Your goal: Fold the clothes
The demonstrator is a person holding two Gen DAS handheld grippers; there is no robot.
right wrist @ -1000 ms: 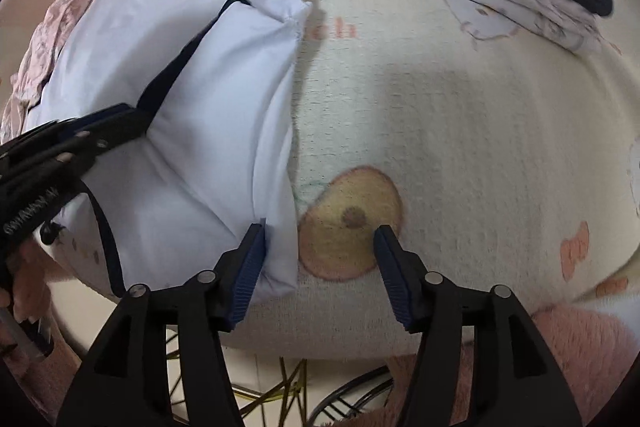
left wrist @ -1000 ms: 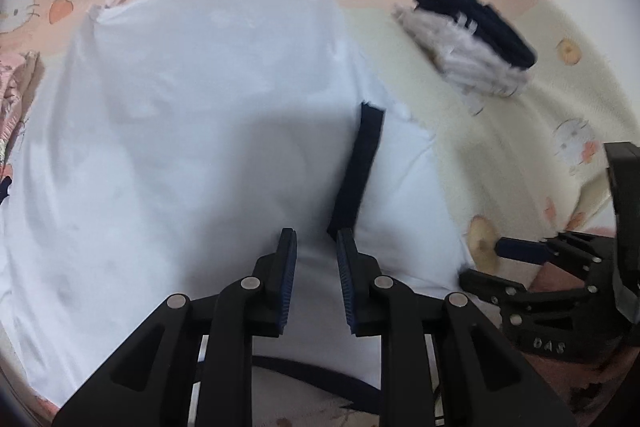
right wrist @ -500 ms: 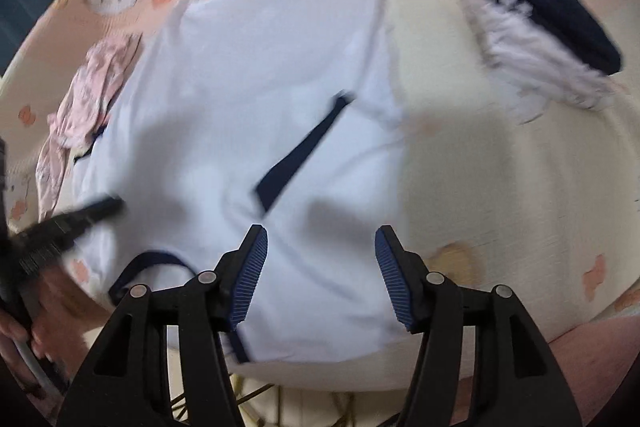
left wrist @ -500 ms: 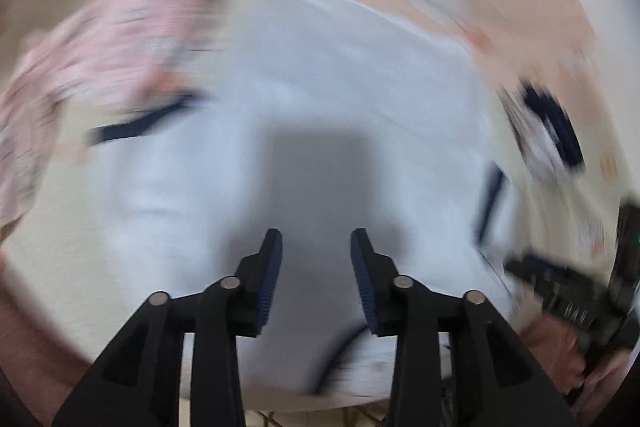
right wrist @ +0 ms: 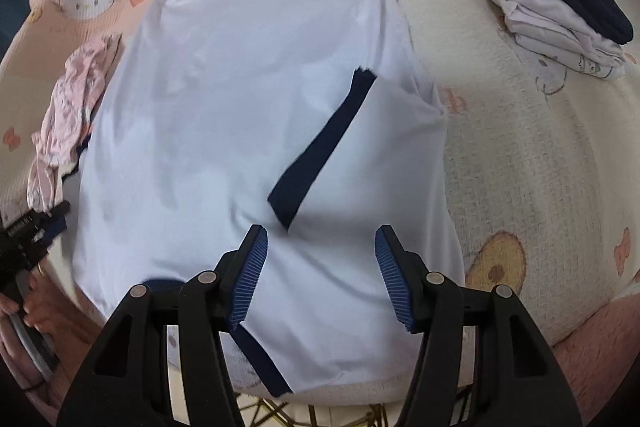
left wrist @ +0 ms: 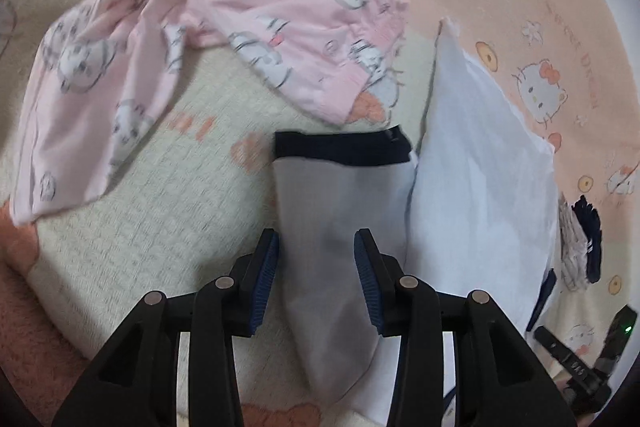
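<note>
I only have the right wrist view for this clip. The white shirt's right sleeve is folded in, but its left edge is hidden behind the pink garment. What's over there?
Observer: The left sleeve still lies spread out flat on the blanket, its navy cuff pointing away from the shirt body.
Operator: Is the left gripper holding it?
Observer: No. The left gripper hovers over that sleeve, open, with nothing pinched.
Operator: And the pink garment, is it folded?
Observer: No. The pink cat-print garment lies loose and crumpled beyond the cuff.
</note>
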